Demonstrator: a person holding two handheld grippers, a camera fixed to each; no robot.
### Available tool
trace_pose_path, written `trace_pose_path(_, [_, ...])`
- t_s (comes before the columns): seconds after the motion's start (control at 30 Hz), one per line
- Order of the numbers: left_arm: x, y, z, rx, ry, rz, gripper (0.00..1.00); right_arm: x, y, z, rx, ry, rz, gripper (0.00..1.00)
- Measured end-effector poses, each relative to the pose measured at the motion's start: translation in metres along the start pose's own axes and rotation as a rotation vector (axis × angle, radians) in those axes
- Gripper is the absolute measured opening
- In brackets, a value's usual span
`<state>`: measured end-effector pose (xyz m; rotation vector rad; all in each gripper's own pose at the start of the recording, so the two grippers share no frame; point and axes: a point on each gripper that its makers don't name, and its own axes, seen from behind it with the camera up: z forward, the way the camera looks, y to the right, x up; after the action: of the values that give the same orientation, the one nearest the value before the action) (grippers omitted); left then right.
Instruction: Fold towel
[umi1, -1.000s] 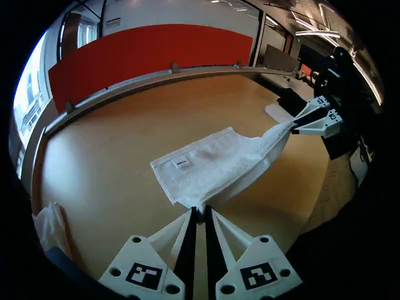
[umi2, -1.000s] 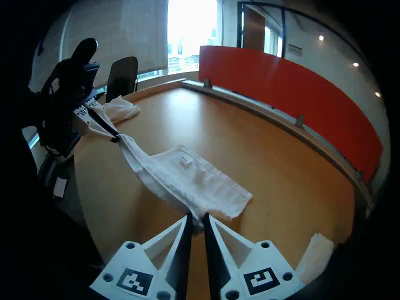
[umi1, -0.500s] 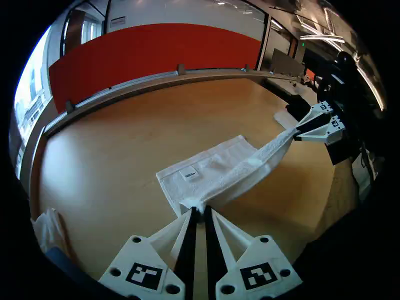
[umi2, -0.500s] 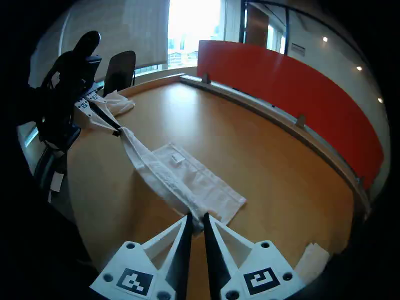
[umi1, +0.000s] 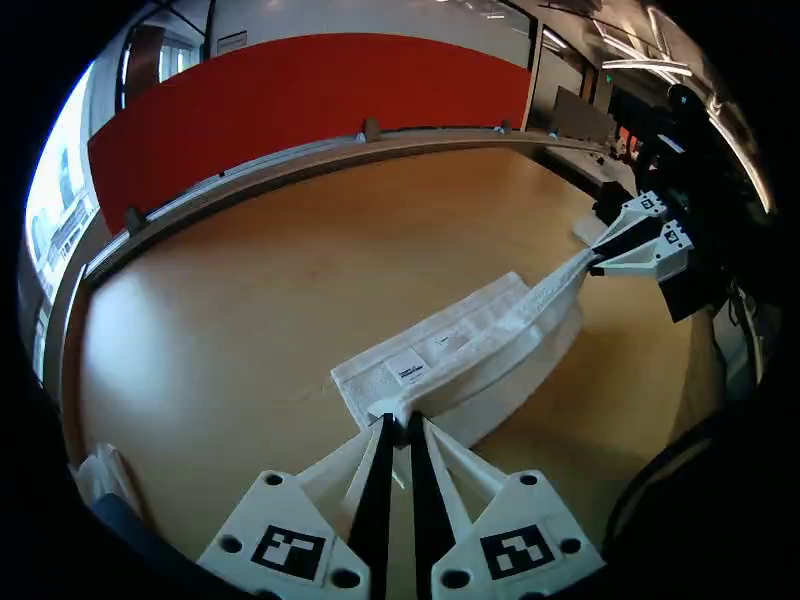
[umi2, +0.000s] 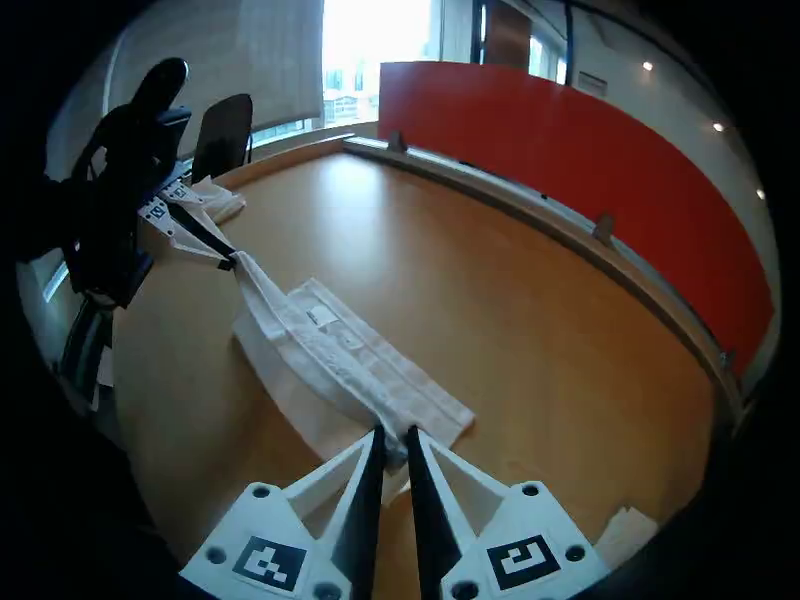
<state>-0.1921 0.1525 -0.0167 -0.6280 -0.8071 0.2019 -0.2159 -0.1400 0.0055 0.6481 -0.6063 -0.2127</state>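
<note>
**Two grippers pinch one towel over the table**

The left gripper (umi1: 399, 420) reaches forward low over the table (umi1: 230, 300), pressed together on the near end of the towel (umi1: 470, 340). The right gripper (umi2: 393, 432) is posed the same way, pinching the opposite end. The single white towel lies lengthwise at centre frame, its held edge lifted between the two grippers and the rest on the wood. There are two spare cloths, one at upper left (umi2: 215, 197) and one cut off at lower right (umi2: 625, 530). The pinched corners are hidden, and the hand behind the far gripper is too dark to make out.
</note>
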Motion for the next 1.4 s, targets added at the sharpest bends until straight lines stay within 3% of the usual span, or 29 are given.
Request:
trace_pose_path(0.57, [-0.010, -0.008, 0.037, 0.003, -0.041, 0.029, 0.12, -0.029, 0.011, 0.029, 0.007, -0.064, 0.064, 0.17])
trace_pose_path(0.93, [-0.012, -0.021, 0.060, 0.042, -0.040, 0.036, 0.14, -0.043, 0.020, 0.049, -0.008, -0.084, 0.102, 0.21])
trace_pose_path(1.2, [-0.013, -0.032, 0.072, 0.096, -0.048, 0.078, 0.30, -0.044, 0.033, 0.059, -0.048, -0.091, 0.121, 0.33])
trace_pose_path(1.27, [-0.012, -0.035, 0.074, 0.110, -0.048, 0.088, 0.39, -0.044, 0.037, 0.061, -0.061, -0.091, 0.123, 0.37])
trace_pose_path(1.4, [-0.012, -0.039, 0.079, 0.131, -0.054, 0.104, 0.44, -0.042, 0.044, 0.064, -0.086, -0.088, 0.124, 0.54])
